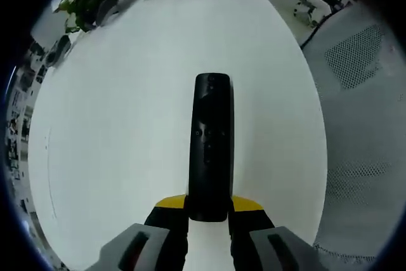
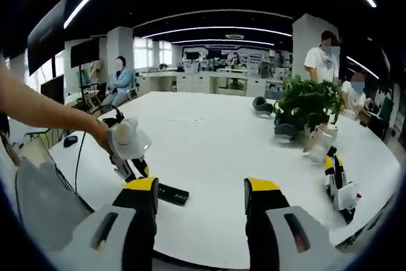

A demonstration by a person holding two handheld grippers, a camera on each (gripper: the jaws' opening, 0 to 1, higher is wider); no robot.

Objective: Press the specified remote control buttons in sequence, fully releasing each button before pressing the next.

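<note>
The left tool clamps the near end of the remote control — a slim, glossy black bar with small buttons — lying near the edge of the smooth white counter. The right tool hangs above the counter with jaws wide, empty, well apart from the remote — so no press is under way, and I judge the button sequence is left to do.

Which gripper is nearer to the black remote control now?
Left. The left gripper is clamped on the remote control. The right gripper hangs open, apart from the remote.
</note>
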